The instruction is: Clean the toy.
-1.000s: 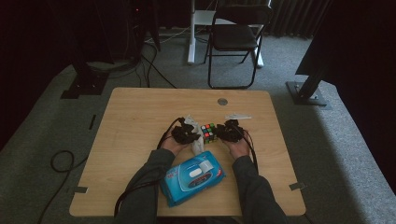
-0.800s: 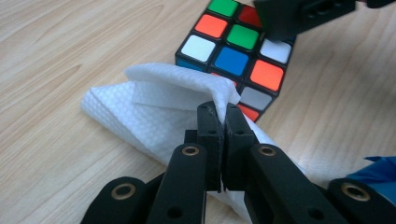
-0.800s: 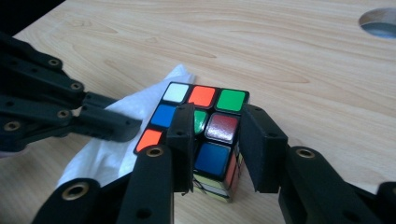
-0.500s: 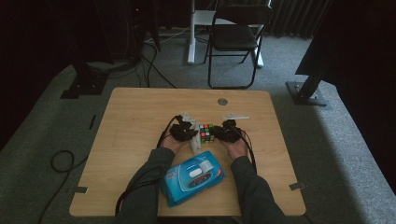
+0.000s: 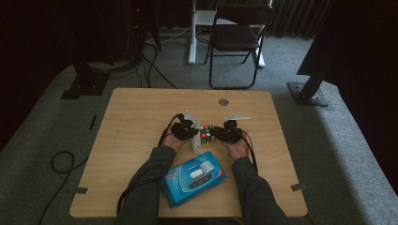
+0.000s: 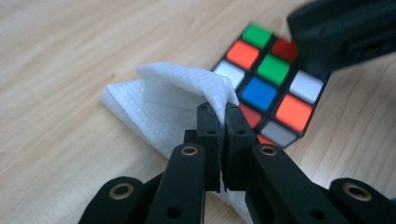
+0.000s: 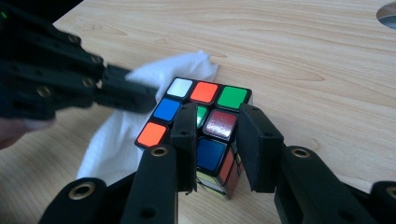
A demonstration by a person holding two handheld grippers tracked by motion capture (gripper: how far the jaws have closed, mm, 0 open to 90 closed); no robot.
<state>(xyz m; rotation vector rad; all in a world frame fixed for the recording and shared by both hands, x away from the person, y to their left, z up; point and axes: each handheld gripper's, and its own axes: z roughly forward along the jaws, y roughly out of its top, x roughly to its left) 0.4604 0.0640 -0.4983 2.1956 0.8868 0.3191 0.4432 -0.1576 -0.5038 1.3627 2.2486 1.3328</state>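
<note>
My desk [image 5: 141, 122] is light wood with round corners, and it stands on a grey carpet [image 5: 42, 136] in a dark room. Behind the desk there is a black folding chair [image 5: 237, 37], and black cables [image 5: 63, 164] lie on the floor at the left. A small round metal cap [image 5: 224, 101] sits in the desk top near the far edge. Close to me lies a blue pack of wipes [image 5: 193, 177] with a white flap on top; the flap looks shut, so I cannot see what is inside. In the middle of the desk stands the colour cube [image 5: 207, 134], right between my two claws. My left claw [image 6: 218, 112] is squeezed tight on a fold of the white tissue [image 6: 163, 100], and the tissue rests on the desk, touching the cube's side. My right claw [image 7: 217, 126] has its jaws part way open around a corner of the cube [image 7: 201, 116], one jaw on each side. I cannot tell if they really press on it. In the right claw's view the tissue [image 7: 126, 126] is partly behind the cube and behind my left claw, which is blurry there. In the high view the room is so dark that the back corners are hard to make out, and my arms are cut off at the bottom.
</note>
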